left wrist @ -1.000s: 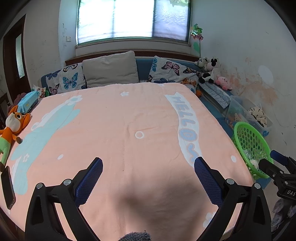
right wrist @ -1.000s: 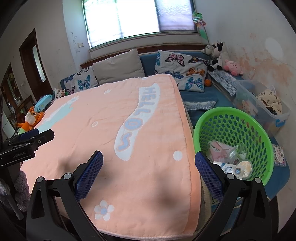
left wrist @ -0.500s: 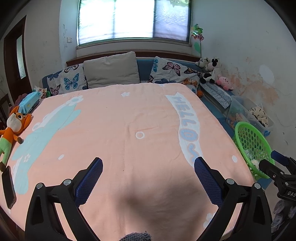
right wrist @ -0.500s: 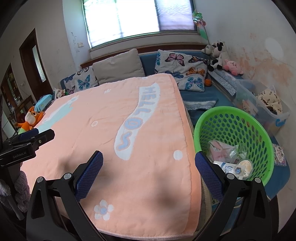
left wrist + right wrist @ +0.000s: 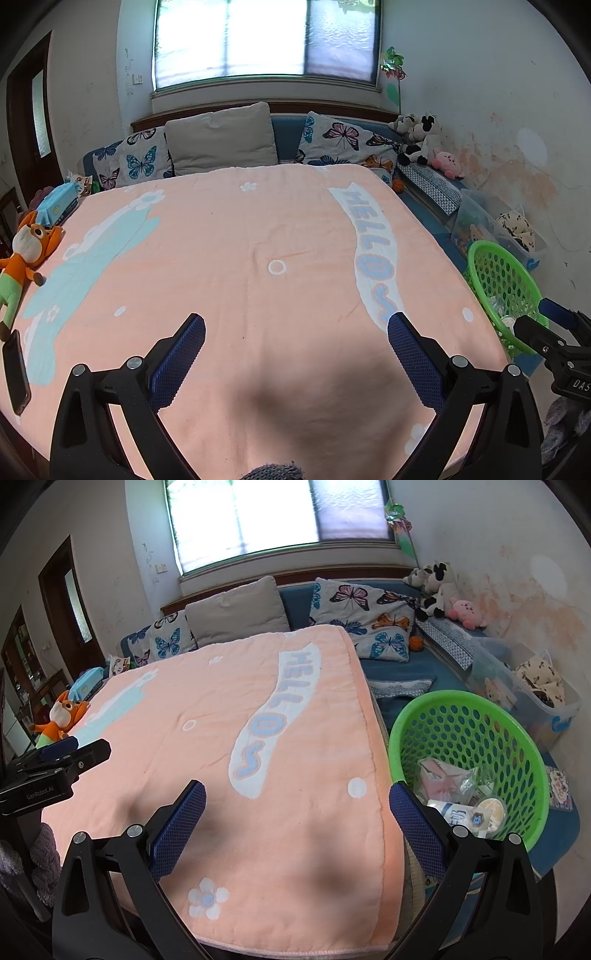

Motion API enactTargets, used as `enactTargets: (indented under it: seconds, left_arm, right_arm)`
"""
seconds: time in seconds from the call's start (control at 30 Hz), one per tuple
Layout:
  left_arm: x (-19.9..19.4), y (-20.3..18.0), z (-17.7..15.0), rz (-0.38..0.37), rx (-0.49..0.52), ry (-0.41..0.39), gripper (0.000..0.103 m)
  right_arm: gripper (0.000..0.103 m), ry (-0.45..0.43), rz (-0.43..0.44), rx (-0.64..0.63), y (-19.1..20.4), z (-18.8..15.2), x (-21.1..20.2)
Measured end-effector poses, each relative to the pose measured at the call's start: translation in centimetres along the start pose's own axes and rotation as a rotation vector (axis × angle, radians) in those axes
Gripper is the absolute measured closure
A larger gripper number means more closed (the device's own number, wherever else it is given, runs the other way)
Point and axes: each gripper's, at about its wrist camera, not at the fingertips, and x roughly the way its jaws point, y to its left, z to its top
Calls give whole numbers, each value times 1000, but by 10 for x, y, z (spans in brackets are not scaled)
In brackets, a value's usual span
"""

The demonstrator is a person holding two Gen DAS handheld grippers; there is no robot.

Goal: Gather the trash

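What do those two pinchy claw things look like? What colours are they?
Both look alike. The left gripper and the right gripper each have two black plastic arms with triangle-shaped cutouts and silver screws. Their fingers carry blue pads with a bumpy mesh texture. The left one, seen from the right wrist camera, has white "GenRobot.AI" lettering.

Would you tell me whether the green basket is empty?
Not empty: the basket holds wrappers and a round lid at its bottom.

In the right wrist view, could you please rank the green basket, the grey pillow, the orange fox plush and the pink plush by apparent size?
1. green basket, though nearness inflates it
2. grey pillow
3. orange fox plush
4. pink plush, close to the fox, so unsure
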Motion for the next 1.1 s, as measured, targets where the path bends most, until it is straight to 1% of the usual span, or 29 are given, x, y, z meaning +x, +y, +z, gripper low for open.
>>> enactTargets:
  seconds: [0.77, 0.87, 1.1]
  left_arm:
    - [3, -9, -7, -2, -5, 13, 7]
    - [3, -8, -7, 7, -4, 4, 7]
    - [6, -5, -7, 20, -17, 18, 7]
  right_arm:
    - [4, 3, 7, 1, 1, -2, 2]
    - [4, 4, 7, 0, 1, -2, 2]
    - [4, 9, 7, 3, 2, -3, 5]
